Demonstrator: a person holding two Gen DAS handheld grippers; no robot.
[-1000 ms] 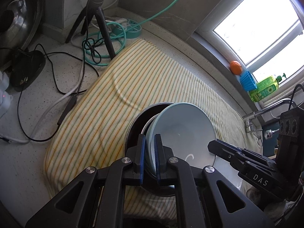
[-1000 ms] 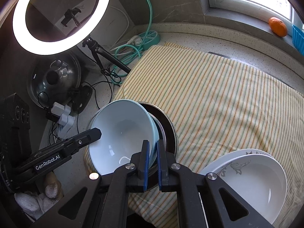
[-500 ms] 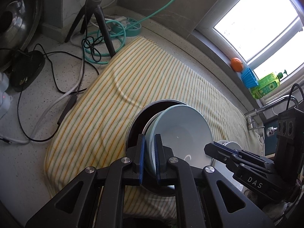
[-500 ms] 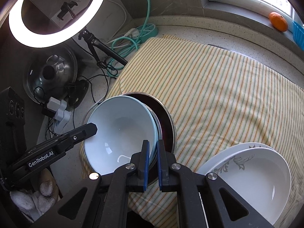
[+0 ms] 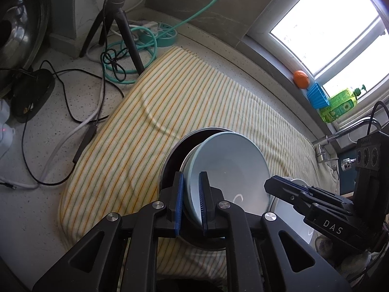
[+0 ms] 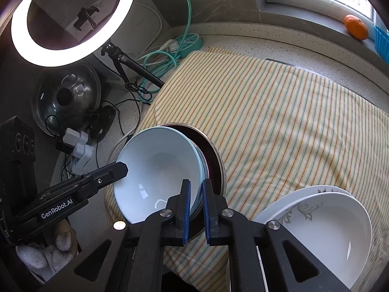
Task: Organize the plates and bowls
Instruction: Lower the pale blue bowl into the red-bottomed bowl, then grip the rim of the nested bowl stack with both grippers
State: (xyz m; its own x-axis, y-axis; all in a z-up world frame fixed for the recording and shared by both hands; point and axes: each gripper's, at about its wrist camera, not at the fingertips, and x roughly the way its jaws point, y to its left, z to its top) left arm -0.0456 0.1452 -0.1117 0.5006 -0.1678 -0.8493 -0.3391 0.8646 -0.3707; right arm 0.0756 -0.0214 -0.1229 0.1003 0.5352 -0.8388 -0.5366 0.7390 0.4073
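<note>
Pale blue ceramic bowl (image 5: pixel 228 168) sits tilted inside a dark round metal pan (image 5: pixel 175 163) — the pan rests on the near edge of the yellow striped cloth (image 5: pixel 175 102). The left gripper (image 5: pixel 190 202) straddles one side of the bowl's rim; its jaws have just been opening, blue pads close against the rim. The right gripper (image 6: pixel 195 206) straddles the opposite side, nearly closed, with a sliver of space at one pad. White plates with grey leaf print (image 6: pixel 323 221) lie stacked beside the pan — also on the cloth.
</note>
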